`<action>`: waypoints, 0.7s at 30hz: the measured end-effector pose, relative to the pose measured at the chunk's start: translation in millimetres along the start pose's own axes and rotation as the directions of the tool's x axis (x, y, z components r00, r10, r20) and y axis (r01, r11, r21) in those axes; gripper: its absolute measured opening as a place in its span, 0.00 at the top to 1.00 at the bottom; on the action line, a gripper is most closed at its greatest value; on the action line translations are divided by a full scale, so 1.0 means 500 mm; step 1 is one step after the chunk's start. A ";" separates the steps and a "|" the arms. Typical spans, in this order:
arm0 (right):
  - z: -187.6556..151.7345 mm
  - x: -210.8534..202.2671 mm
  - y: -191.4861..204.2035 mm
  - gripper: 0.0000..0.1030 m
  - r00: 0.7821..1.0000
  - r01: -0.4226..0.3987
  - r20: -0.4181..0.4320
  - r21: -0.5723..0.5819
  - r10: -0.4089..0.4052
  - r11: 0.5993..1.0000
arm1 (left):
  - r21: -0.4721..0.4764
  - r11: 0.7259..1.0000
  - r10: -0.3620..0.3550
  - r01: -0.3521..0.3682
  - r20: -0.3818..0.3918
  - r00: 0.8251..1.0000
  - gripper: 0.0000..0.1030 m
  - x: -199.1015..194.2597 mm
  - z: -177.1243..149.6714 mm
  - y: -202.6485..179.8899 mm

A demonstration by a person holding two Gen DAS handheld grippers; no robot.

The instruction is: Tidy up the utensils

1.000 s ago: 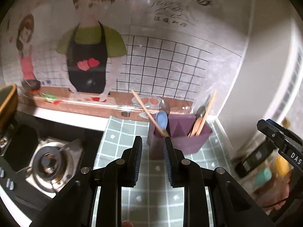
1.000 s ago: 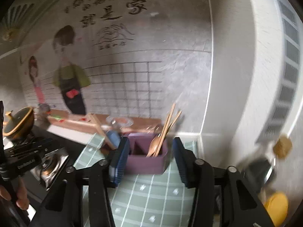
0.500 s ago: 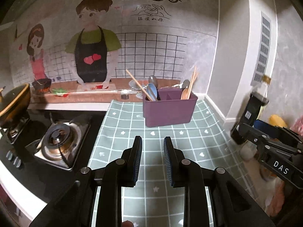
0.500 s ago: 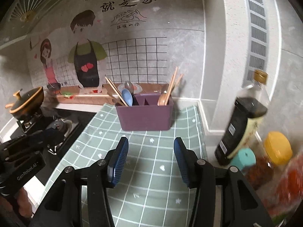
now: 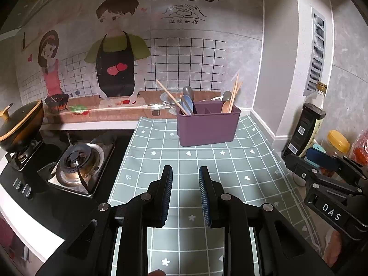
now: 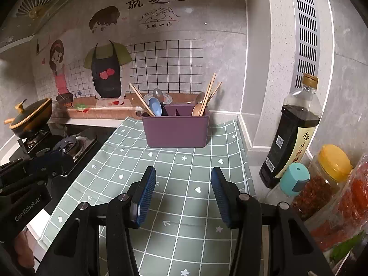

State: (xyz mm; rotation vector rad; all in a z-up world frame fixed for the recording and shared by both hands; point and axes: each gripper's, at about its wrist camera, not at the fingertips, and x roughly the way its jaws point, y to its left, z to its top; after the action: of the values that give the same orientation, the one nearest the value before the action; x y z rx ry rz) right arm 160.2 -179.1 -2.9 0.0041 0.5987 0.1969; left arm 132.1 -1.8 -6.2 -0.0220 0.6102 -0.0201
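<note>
A purple utensil caddy (image 5: 208, 126) (image 6: 176, 130) stands at the back of a green checked mat (image 5: 207, 172) (image 6: 161, 172). Its left compartment holds a blue spoon (image 6: 154, 106), a grey spoon (image 6: 158, 93) and a wooden chopstick (image 6: 140, 99). Its right compartment holds a wooden spoon (image 6: 197, 110) and chopsticks (image 6: 209, 93). My left gripper (image 5: 185, 179) is open and empty, held well in front of the caddy. My right gripper (image 6: 183, 181) is open wider, empty, also in front of the caddy.
A gas stove (image 5: 76, 163) with a lidded pot (image 5: 20, 122) lies left of the mat. A dark sauce bottle (image 6: 292, 133), a yellow-lidded jar (image 6: 331, 168) and a teal-capped bottle (image 6: 293, 179) stand at the right by the wall.
Both grippers have pulled back from the caddy, which now looks smaller and farther. Both stay open and empty.
</note>
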 end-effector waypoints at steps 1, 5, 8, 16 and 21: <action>-0.001 0.000 -0.001 0.54 1.000 -0.002 -0.002 0.002 0.002 1.000 | 0.000 1.000 0.001 -0.001 -0.002 1.000 0.76 0.000 0.000 -0.001; -0.003 -0.004 -0.002 0.54 1.000 -0.004 0.001 0.004 0.004 1.000 | -0.001 1.000 -0.007 0.007 -0.013 1.000 0.76 0.002 -0.002 -0.001; -0.003 -0.007 -0.002 0.54 1.000 -0.002 0.003 0.006 0.002 1.000 | -0.002 1.000 -0.006 0.006 -0.013 1.000 0.76 0.002 -0.002 -0.002; -0.001 -0.008 -0.003 0.54 1.000 -0.004 0.007 0.004 0.004 1.000 | -0.002 1.000 -0.005 0.005 -0.013 1.000 0.76 0.001 -0.003 -0.004; -0.001 -0.011 -0.001 0.54 1.000 -0.005 0.007 0.003 0.005 1.000 | -0.003 1.000 -0.004 0.004 -0.014 1.000 0.76 0.001 -0.003 -0.005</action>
State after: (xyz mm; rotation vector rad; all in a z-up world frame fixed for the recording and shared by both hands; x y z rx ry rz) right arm 155.7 -180.7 -0.4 0.0095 0.5923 0.2004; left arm 131.5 -4.4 -7.5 -0.0266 0.6238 -0.0235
